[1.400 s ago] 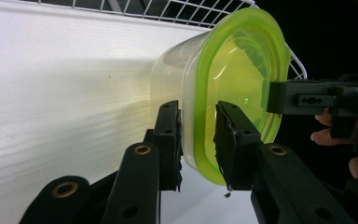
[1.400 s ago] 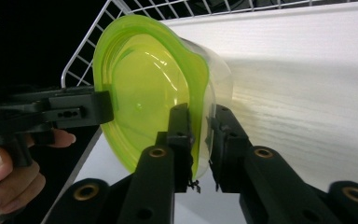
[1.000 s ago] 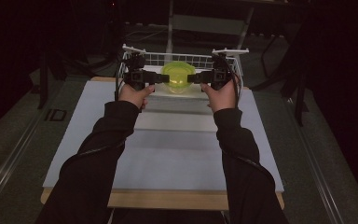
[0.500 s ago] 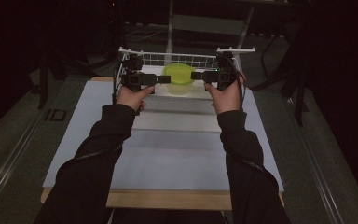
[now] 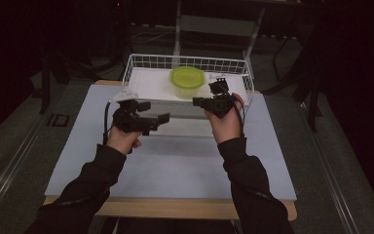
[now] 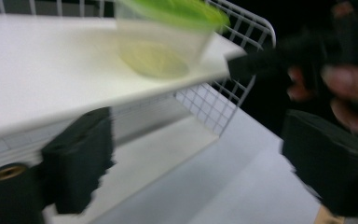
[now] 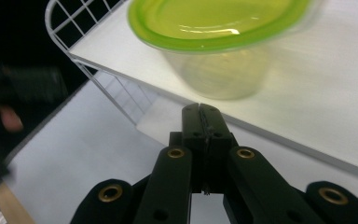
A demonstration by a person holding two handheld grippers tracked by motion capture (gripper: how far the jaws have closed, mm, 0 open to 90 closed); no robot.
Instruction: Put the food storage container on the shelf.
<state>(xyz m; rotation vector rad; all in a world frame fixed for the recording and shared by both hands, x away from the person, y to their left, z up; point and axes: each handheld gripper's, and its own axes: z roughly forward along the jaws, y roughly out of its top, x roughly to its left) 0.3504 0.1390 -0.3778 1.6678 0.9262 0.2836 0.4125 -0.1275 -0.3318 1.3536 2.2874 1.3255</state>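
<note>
Pulled both grippers back near; green-lidded container [image 5: 187, 81] now sits released in wire basket [image 5: 135, 63]. Left gripper [image 5: 161, 118] apart, right gripper [image 5: 195, 101] together, empty. Placement looks done.

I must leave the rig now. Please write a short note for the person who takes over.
Left hand-held gripper: open, holds nothing, over the table in front of the basket.
Right hand-held gripper: jaws shut together, empty, close to the basket's front.
Green-lidded container: upright, lid on, on the white board inside the wire basket.
Done: container is in the basket, both grippers off it.
Left: nothing visible; check with the planner.
</note>
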